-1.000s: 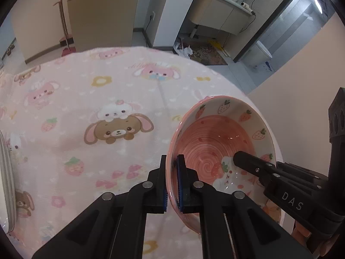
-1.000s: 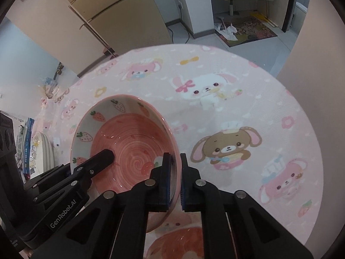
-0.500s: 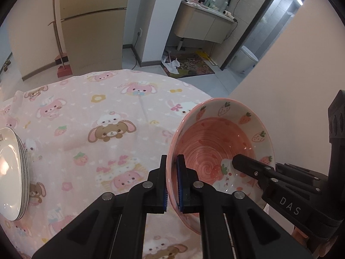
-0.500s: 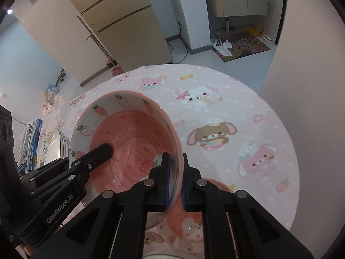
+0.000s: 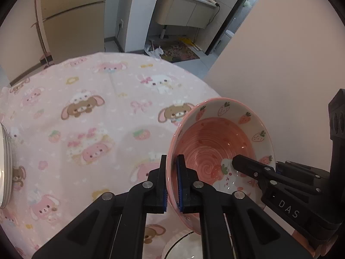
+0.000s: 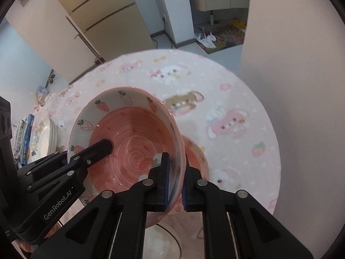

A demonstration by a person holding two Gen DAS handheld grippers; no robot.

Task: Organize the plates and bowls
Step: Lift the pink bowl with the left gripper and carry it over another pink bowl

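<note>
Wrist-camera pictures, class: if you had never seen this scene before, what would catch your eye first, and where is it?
The strawberry bowl stands out first: pink, tilted and held in the air above the table, gripped on opposite sides of its rim by the left gripper and the right gripper. Under it spreads the pink cartoon-animal tablecloth. A stack of white plates sits at the table's left edge.

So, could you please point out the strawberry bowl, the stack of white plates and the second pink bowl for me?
strawberry bowl (image 6: 138, 138): right wrist view, on its pink spiral inside.
stack of white plates (image 6: 48, 133): right wrist view, on the top plate's face.
second pink bowl (image 6: 197, 157): right wrist view, on its inner wall.
</note>
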